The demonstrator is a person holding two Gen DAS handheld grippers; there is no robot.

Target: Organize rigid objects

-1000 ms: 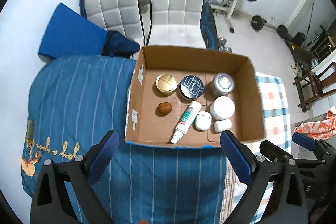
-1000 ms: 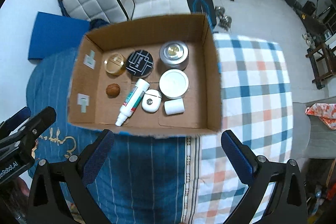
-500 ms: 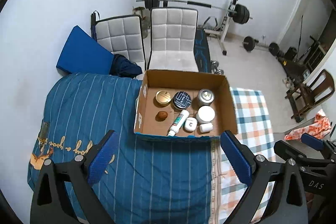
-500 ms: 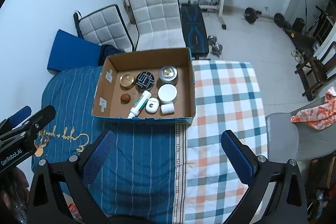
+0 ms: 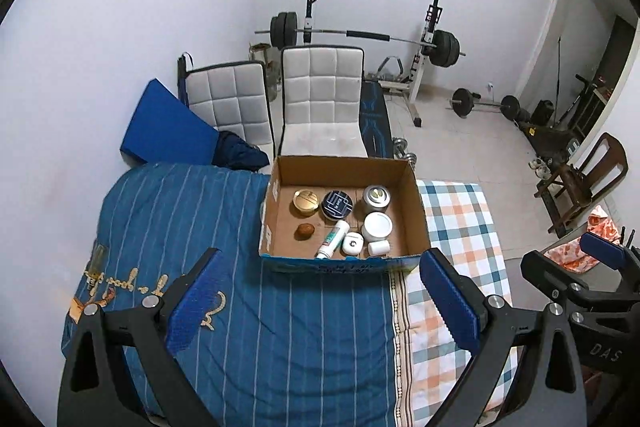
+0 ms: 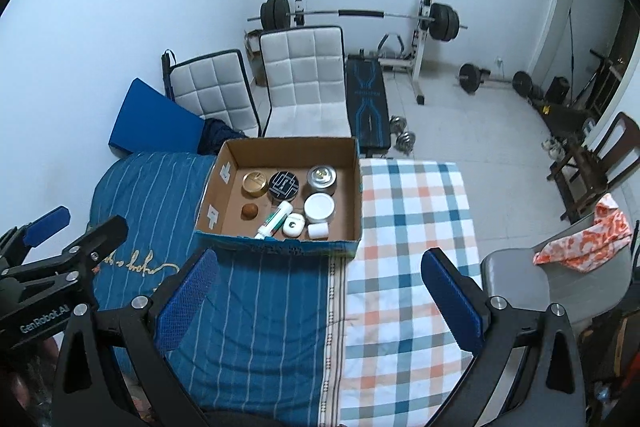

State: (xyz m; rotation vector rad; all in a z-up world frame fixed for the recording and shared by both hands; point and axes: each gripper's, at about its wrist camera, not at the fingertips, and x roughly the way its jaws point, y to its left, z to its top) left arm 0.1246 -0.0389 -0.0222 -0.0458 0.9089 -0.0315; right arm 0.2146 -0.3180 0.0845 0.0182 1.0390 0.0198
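Your left gripper [image 5: 320, 291] is spread wide and holds nothing, well short of the box [image 5: 416, 211]. Inside the box, from left: a gold tin [image 5: 306, 202] with a brown nut [image 5: 304, 231] before it, a dark tin [image 5: 337, 204], a tube [image 5: 332, 239], a white case [image 5: 353, 244], a silver tin [image 5: 376, 197], a white jar [image 5: 377, 226]. Your right gripper [image 6: 320, 293] is wide too, empty, near the box's front.

The cardboard box [image 5: 344, 261] sits at frame centre on the bed [image 5: 280, 327]. Inside, the upper row holds three tins [image 5: 338, 205] side by side. Below them lie a nut [image 5: 305, 231] at left, a tube [image 5: 332, 239] in the middle, and a jar [image 5: 377, 226] at right. Two chairs [image 5: 322, 107] stand above the box. A barbell rack [image 5: 360, 37] stands above the chairs, against the wall.
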